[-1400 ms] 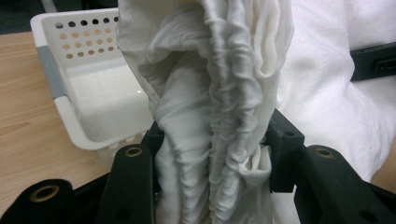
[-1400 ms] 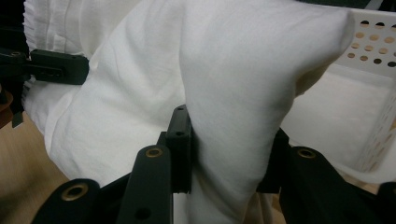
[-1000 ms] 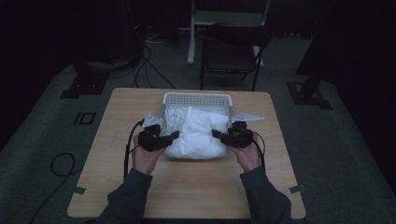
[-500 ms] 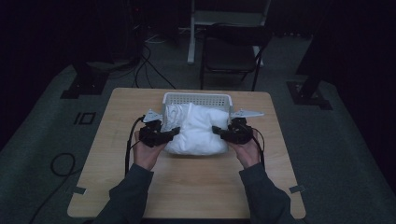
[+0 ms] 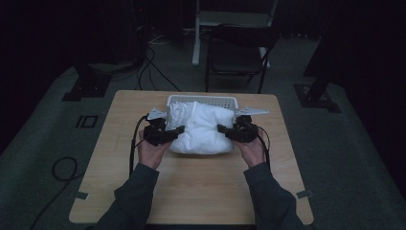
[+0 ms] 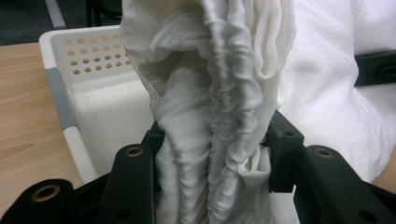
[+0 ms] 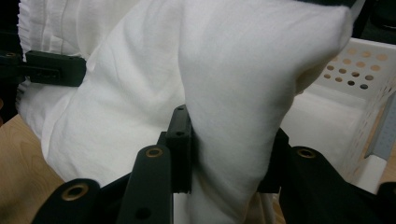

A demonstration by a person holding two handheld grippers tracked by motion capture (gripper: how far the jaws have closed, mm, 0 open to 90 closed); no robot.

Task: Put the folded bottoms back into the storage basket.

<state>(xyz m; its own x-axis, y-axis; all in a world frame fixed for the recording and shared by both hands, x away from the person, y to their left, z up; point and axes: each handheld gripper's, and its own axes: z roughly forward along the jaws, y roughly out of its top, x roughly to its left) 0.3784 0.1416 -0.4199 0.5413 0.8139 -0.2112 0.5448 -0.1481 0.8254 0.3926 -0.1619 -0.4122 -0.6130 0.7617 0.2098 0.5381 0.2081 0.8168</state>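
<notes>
Two forearms in dark sleeves come up from the near edge of the table (image 5: 191,191), angling slightly inward, and we see each hand wrapped around a tool. The left hand (image 5: 152,152) carries the left gripper (image 5: 175,132), its jaws pointing right toward the middle; the right hand (image 5: 251,149) carries the right gripper (image 5: 223,129), its jaws pointing left. Between them lies the white cloth (image 5: 201,128), a bundled mass whose long axis runs left to right across the table, its near part on the wood and its far part over the basket.

In the left gripper view we find the jaws clamped on a gathered, pleated fold of the cloth (image 6: 210,116) that rises upright between them. In the right gripper view the jaws are likewise pinched on a smoother fold (image 7: 233,116).

Just beyond, the white perforated basket (image 5: 201,99) sits at the table's far edge. Farther off a dark chair (image 5: 237,50) stands on the floor.
</notes>
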